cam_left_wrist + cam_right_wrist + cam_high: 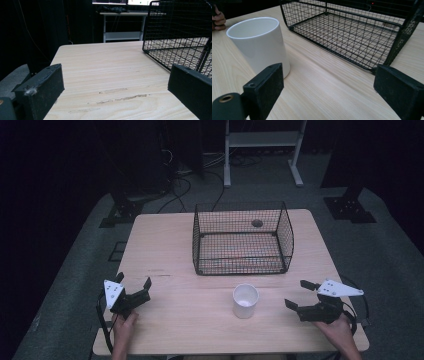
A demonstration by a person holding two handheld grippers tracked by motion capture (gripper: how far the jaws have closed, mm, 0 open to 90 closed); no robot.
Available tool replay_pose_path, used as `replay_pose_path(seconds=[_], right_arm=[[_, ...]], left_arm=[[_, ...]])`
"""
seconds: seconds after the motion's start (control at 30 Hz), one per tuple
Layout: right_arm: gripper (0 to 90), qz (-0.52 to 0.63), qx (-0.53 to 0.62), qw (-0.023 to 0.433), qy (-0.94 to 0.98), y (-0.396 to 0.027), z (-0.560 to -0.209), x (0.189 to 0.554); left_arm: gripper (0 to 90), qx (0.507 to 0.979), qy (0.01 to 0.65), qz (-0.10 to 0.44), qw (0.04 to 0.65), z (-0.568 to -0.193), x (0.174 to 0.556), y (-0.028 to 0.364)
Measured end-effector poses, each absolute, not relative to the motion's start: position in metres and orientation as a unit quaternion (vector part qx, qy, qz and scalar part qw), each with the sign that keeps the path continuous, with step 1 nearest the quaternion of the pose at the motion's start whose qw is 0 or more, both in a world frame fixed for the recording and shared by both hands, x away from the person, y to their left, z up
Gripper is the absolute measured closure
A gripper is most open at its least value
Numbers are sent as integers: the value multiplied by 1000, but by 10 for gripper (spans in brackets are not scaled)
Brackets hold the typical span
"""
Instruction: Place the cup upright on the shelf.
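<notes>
A white cup (245, 301) stands upright and empty on the wooden table (165, 245), just in front of a black wire basket (240, 265). My right gripper (296, 293) hovers to the right of the cup, open, nothing between its jaws. In the right gripper view the cup (259, 42) stands beyond and left of the left jaw, apart from it, and the gripper (328, 77) points toward the basket (352, 32). My left gripper (134, 280) rests at the table's near left, open and empty. In its own view, the gripper (115, 75) frames bare wood, with the basket (175, 37) at the right.
The basket is empty and open at the top, standing at the table's middle back. A small round hole (257, 223) lies in the tabletop behind it. Dark stands and cables sit on the floor beyond the table. A hand (218, 20) shows far left in the right gripper view.
</notes>
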State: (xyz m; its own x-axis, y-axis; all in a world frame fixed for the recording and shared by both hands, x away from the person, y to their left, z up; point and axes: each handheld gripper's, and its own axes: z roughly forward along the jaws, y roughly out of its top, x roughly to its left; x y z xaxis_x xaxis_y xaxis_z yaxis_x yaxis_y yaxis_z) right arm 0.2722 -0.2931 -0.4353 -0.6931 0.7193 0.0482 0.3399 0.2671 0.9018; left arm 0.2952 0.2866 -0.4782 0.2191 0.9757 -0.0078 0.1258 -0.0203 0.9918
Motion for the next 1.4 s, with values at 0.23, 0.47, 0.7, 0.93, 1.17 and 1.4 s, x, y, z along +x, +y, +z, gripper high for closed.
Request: replay_pose_path(seconds=[0.23,0.47,0.7,0.93,1.17,1.4], right_arm=[[85,500,332,184,778,-286,-432,275],[85,499,325,176,784,-277,-430,276],[85,500,315,168,789,-268,-430,276],[85,503,300,159,795,-256,-429,275],[85,500,290,153,802,-246,-430,275],[71,500,283,146,805,-237,-431,274]], left_arm=[[0,583,473,409,519,-478,295,287],[0,582,474,408,519,-478,295,287],[0,582,474,408,520,-478,295,287],[0,582,474,408,520,-478,295,288],[0,581,475,407,520,-478,295,288],[0,581,475,407,520,-478,295,288]])
